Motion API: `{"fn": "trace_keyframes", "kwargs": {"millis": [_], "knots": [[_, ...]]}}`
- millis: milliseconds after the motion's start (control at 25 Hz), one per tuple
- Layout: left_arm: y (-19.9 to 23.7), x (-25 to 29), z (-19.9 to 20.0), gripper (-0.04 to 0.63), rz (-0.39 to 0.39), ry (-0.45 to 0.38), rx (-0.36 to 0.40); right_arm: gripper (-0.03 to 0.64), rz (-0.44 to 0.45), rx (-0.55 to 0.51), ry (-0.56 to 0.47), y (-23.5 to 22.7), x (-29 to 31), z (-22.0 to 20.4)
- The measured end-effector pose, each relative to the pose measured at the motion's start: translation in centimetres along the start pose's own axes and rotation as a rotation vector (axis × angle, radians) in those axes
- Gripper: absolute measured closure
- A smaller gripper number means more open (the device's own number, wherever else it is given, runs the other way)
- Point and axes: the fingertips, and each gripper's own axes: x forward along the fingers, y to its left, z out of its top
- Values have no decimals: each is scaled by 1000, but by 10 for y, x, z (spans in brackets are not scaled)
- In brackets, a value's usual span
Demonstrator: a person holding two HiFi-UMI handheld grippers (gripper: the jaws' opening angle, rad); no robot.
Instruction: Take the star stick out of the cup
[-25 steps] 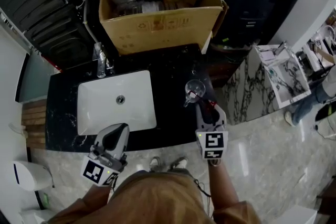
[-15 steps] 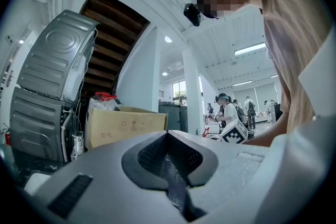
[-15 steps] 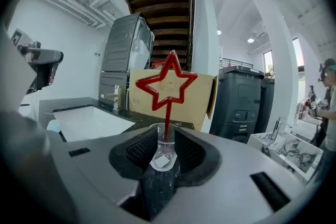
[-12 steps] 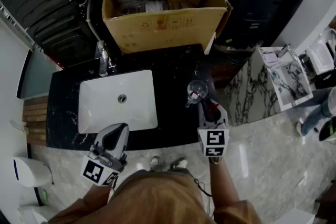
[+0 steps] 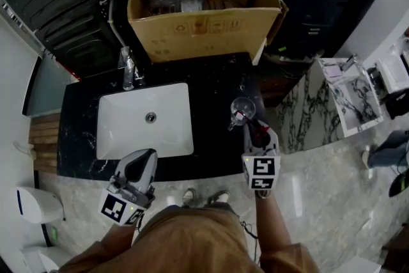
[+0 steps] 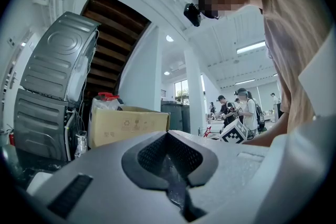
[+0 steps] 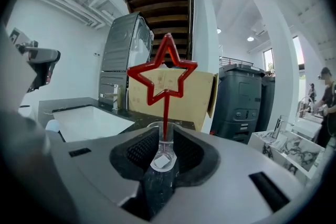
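Hand-held gripper [image 7: 161, 136] closes around star stick's [image 7: 166, 113] cup [image 7: 162, 159].

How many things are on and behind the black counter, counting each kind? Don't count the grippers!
Star stick: 1
Cup: 1
Sink: 1
Tap: 1
Cardboard box: 1
Total: 5
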Motion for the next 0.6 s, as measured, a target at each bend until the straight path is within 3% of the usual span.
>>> {"fn": "trace_keyframes", "kwargs": {"millis": [600], "knots": [[8,-9,0,595,30,-4,-7,589,3,-14,5,-3,8,4]]}}
